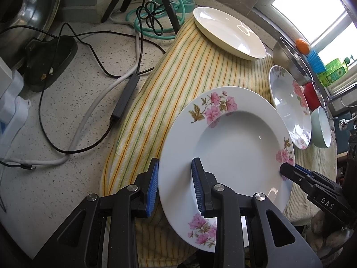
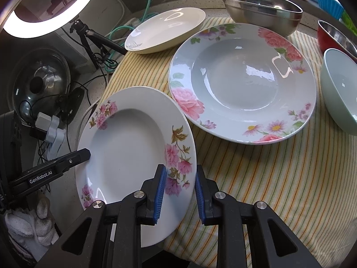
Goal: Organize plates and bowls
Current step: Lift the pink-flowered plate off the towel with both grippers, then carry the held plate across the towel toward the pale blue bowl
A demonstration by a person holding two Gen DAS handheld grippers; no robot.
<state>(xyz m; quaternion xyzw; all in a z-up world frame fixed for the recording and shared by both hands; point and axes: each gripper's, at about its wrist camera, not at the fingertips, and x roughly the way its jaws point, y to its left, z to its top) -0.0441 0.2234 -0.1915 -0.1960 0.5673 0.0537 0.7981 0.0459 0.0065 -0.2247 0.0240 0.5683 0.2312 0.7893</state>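
L gripper [image 1: 175, 185] clamped on the left rim of the white floral plate [image 1: 227, 156], one pad over, one under. Plate's held up at the near-left corner of the striped cloth [image 1: 156, 84], tilted, looks clear of the fabric. R gripper [image 2: 180, 192] pinched on the opposite rim, right by the pink blooms. So both ends gripped, good call: glazed ceramic, stiff, slick, prob. fairly heavy, chips if it drops. Rim's the only real handle, pads need to stay square on it. Moving right: grey floral plate [image 2: 243, 82] flat mid-cloth, likely the stack target. Cream plate [image 2: 165, 30] far, half off the cloth. Pale green bowl [image 2: 339, 89] far right, steel bowl [image 2: 261, 7] behind.
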